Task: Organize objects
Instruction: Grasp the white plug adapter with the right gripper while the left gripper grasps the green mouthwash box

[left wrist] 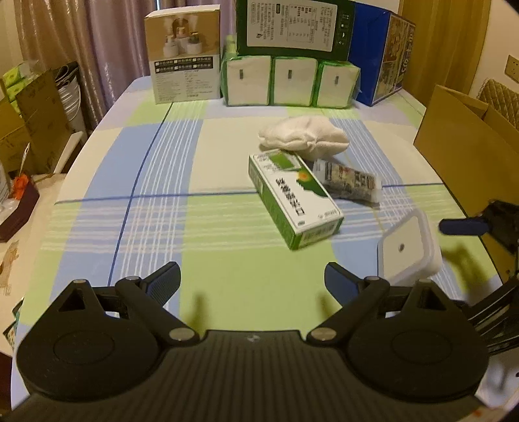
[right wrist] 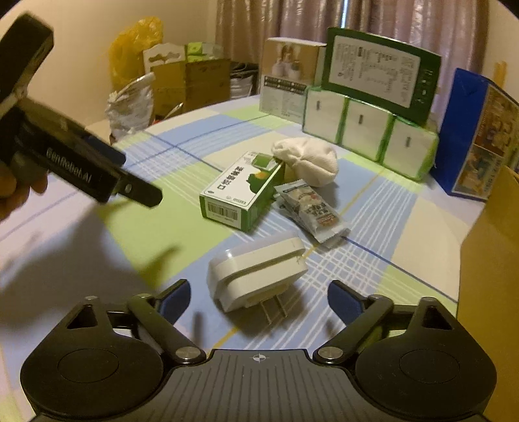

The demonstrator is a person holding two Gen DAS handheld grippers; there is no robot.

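Left gripper [left wrist: 252,280]: jaws spread wide, nothing between the black fingers, held low over the green, blue and white checked tablecloth [left wrist: 155,227]. In the right wrist view its body is seen at the upper left, tilted downward toward the table, with part of a hand [right wrist: 13,194] wrapped beneath it.

Right gripper [right wrist: 259,297]: jaws likewise spread wide and empty, blue-padded fingers [right wrist: 175,300] aimed forward over the table. The white plastic plug-in adapter with two metal prongs [right wrist: 256,272] is lying on its side just ahead of the gap between the fingers, prongs pointing back toward the gripper; no contact is seen.

Beyond the adapter, a green and white rectangular carton with printed characters [right wrist: 241,191] is lying flat near the table centre. A crinkled printed snack sachet [right wrist: 309,209] is just beside the carton, on its right. A bunched white cloth [right wrist: 306,160] is behind both, touching the carton's far end.

Along the far edge, a row of green-wrapped white tissue packs [left wrist: 288,81] is noted, with a dark green box [left wrist: 293,27] stacked on top. A brown cardboard box [left wrist: 467,146] stands at the right edge.
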